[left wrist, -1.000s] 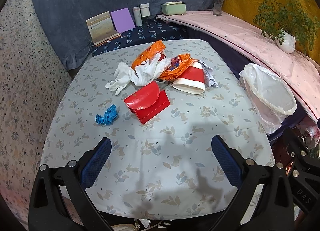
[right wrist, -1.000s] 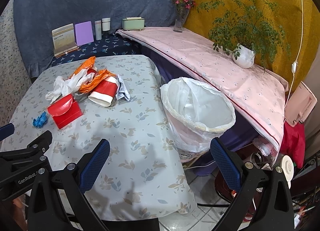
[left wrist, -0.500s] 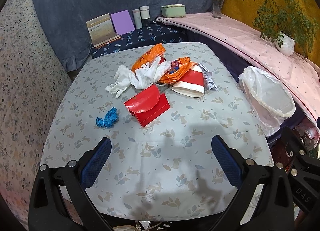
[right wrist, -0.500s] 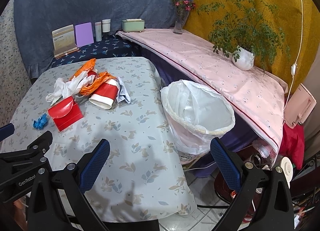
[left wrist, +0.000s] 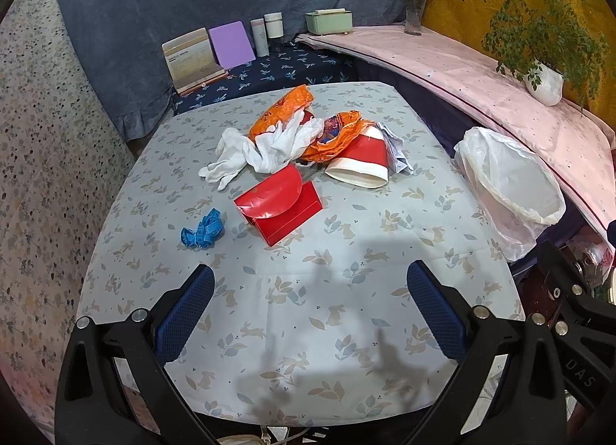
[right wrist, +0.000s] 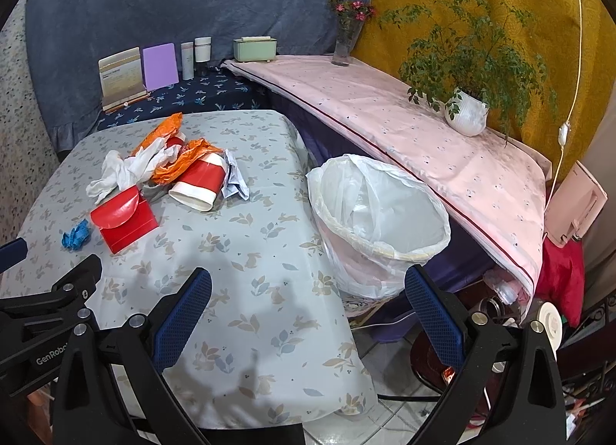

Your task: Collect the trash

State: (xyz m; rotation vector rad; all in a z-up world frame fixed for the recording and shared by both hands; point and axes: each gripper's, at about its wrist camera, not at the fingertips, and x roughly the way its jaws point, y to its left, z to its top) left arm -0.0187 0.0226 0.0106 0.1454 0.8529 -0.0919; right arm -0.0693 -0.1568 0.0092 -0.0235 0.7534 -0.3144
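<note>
Both your claws are spread and empty: the left claw (left wrist: pixel 308 291) faces the red box (left wrist: pixel 279 204) mid-worktop, nearer than the right claw (right wrist: pixel 308 298). The bin (right wrist: pixel 379 221) stands off the worktop's right edge.

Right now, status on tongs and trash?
Left tongs open, right tongs open, both empty. Trash pile untouched on table. Lined bin unobstructed.

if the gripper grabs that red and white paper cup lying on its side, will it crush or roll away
The paper cup looks thin-walled and empty, so a firm squeeze would probably dent it. Lying on its side, it might roll if nudged, though the orange wrapper and crumpled paper against it should limit that.
</note>
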